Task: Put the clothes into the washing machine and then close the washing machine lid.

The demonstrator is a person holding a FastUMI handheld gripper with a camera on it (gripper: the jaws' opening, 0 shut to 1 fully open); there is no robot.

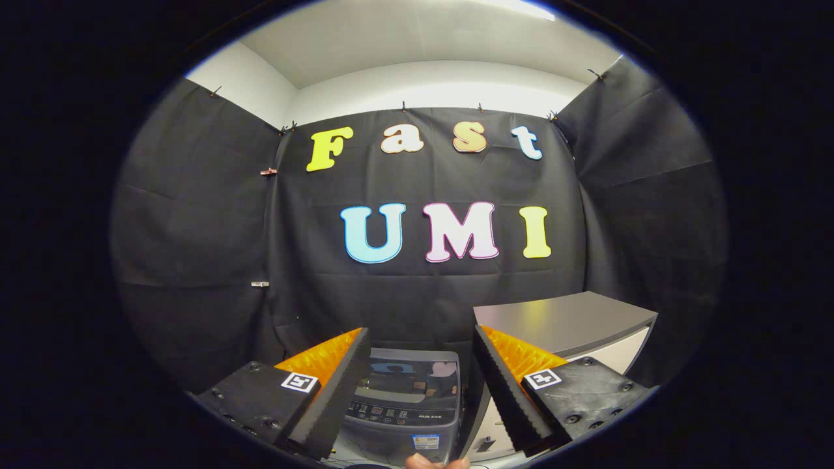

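Washing machine, lid down, sits beyond and between the fingers, beside a grey-topped cabinet. Lid looks rigid, smooth, light; best taken at its front edge. Gripper open, empty.

The gripper, fingers spread with nothing between, carries square black-and-white tags and screws on blocky mounts flanking the washing machine.
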